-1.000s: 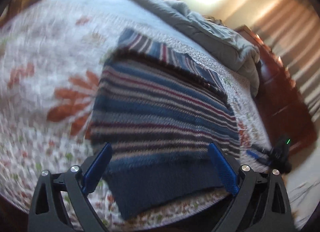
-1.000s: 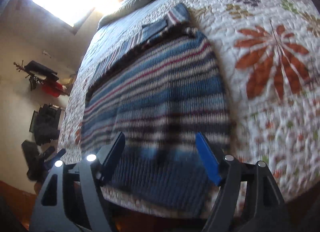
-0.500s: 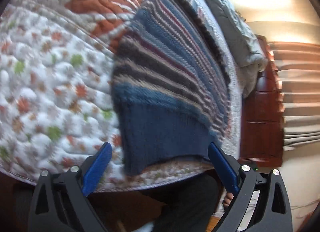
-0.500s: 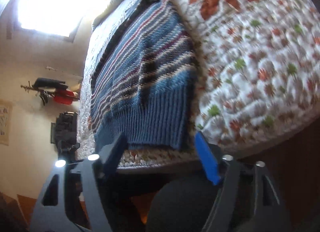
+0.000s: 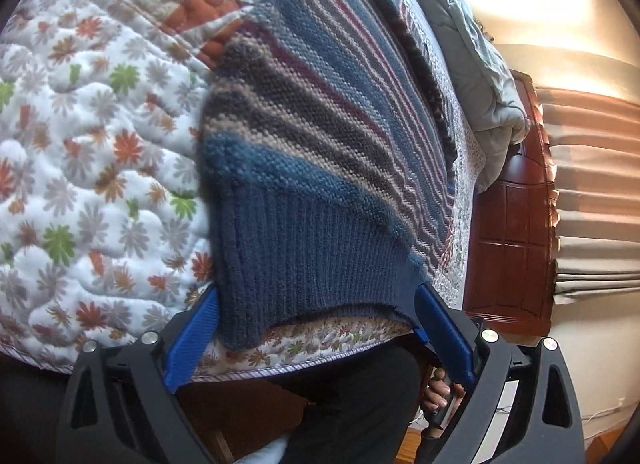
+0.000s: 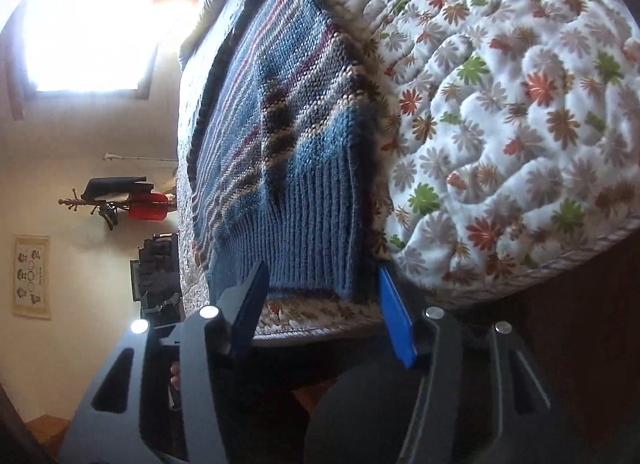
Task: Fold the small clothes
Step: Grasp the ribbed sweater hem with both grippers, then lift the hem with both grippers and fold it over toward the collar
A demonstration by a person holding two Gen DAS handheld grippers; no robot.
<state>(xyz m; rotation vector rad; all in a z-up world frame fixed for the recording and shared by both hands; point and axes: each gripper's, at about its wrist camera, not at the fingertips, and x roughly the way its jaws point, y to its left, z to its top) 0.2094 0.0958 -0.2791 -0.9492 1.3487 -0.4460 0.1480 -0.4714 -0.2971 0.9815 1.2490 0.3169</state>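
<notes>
A striped knit sweater (image 5: 320, 151) in blue, grey and maroon lies flat on a flowered quilt (image 5: 92, 167), its ribbed blue hem at the bed's near edge. My left gripper (image 5: 316, 304) is open, its blue fingers (image 5: 196, 328) straddling the hem's left part. The sweater also shows in the right wrist view (image 6: 292, 151). My right gripper (image 6: 320, 288) is open, its fingers (image 6: 394, 316) on either side of the hem's right corner. Neither holds cloth.
A grey blanket (image 5: 472, 63) is bunched at the far side of the bed. A dark wooden cabinet (image 5: 512, 232) and curtains stand beyond. The quilt's edge (image 6: 500, 272) drops off just below both grippers. The person's dark trousers (image 5: 340, 404) are below.
Both grippers have come down and in toward the sweater's hem at the bed's near edge. Their jaws stay open. The sweater has not moved.
</notes>
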